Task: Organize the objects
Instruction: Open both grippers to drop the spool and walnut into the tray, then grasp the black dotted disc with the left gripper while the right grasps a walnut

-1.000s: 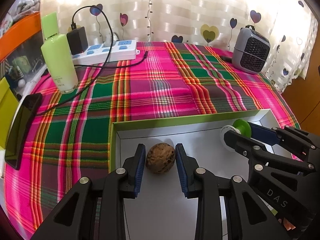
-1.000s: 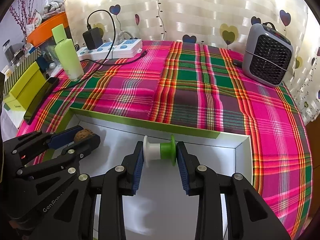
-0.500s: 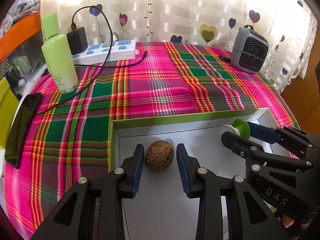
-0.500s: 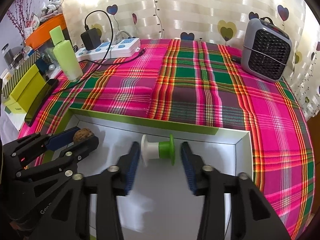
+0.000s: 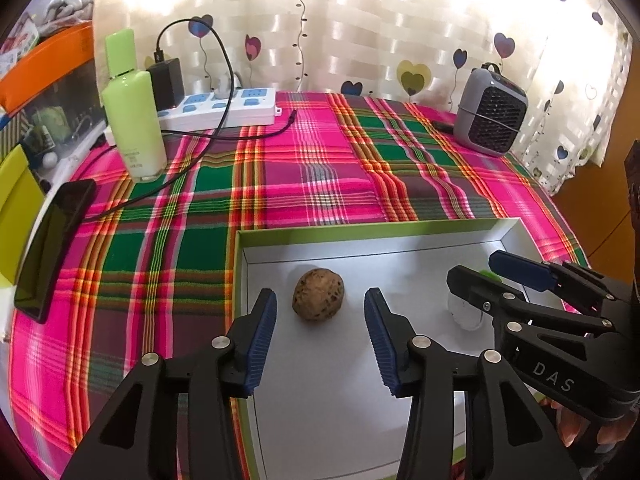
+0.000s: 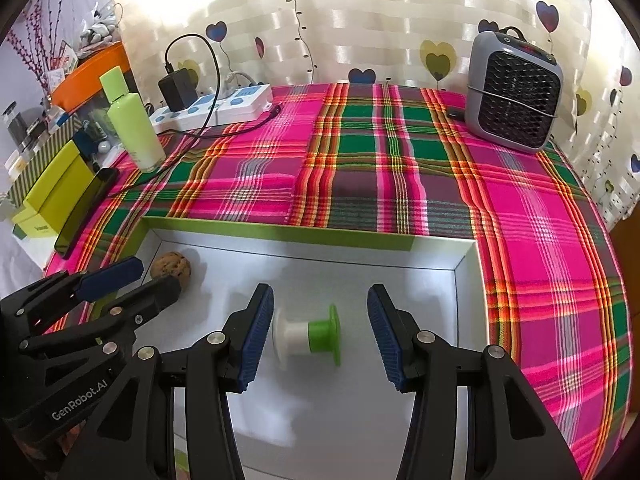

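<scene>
Left wrist view shows a brown walnut (image 5: 318,295) lying on the white floor of a shallow box (image 5: 360,236) with green outer walls, near the box's left wall. The left gripper (image 5: 320,336) hangs over it with its jaws opening; the walnut sits between the blue pads, clear of both, nearer the left one. At the right of this view the right gripper (image 5: 476,276) reaches into the same box, and only a sliver of green and some white of the spool (image 5: 464,316) shows behind its near finger.

From the right wrist view, the spool (image 6: 306,336) lies on its side on the box floor, white flange to the left, green flange to the right. The right gripper (image 6: 320,336) stands spread around it; the left pad is just beside the white flange and the right pad is well clear of the green one. The left gripper (image 6: 148,280) shows at the lower left with the walnut (image 6: 171,266) by its tips.

The box rests on a counter covered with a pink and green plaid cloth (image 6: 360,168). Farther back stand a pale green bottle (image 5: 134,116), a white power strip (image 5: 218,108) with a black charger (image 5: 166,80) plugged in, and a small grey heater (image 6: 514,96). A dark phone (image 5: 54,248) lies at the cloth's left edge.
</scene>
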A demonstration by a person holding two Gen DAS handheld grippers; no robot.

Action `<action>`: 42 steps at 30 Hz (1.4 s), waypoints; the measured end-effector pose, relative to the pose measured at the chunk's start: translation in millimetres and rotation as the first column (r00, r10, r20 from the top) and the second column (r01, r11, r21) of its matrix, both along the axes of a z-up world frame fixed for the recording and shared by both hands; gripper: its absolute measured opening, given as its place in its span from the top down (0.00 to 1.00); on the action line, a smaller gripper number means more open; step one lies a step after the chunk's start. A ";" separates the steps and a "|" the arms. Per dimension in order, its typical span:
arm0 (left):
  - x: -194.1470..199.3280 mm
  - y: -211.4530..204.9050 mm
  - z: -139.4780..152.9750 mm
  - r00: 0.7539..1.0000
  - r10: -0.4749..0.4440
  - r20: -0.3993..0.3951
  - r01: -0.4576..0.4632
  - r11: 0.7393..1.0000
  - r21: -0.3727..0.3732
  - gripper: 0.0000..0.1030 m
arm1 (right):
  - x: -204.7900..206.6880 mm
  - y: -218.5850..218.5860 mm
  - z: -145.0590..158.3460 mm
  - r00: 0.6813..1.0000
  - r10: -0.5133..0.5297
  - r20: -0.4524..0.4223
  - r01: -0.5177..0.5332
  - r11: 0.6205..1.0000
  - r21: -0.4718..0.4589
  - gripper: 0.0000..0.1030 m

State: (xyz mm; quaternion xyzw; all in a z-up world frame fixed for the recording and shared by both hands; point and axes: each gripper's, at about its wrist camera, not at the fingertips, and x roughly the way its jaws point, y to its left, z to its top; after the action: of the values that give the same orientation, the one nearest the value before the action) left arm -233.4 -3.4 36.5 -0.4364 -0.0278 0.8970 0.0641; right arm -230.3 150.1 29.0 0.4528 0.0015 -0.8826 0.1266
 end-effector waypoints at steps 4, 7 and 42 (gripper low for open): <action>7.1 -1.9 3.5 1.000 0.006 -0.012 -0.006 1.000 -0.004 0.55 | 6.4 2.4 2.8 1.000 -0.005 -0.013 0.004 1.000 -0.013 0.51; 13.7 -5.3 5.0 1.000 0.015 -0.017 -0.015 1.000 0.003 0.54 | 12.3 4.9 5.6 1.000 -0.011 -0.025 0.010 1.000 -0.024 0.51; 135.1 -40.2 11.5 0.996 0.019 -0.089 -0.013 0.998 0.066 0.52 | 137.2 19.3 27.4 0.987 0.065 -0.147 -0.077 0.994 -0.077 0.51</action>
State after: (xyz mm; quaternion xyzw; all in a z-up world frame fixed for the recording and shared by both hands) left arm -98.4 -43.6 48.0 -0.3934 -0.0575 0.9147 0.0723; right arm -93.0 169.5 56.4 0.3817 -0.0093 -0.9073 0.1761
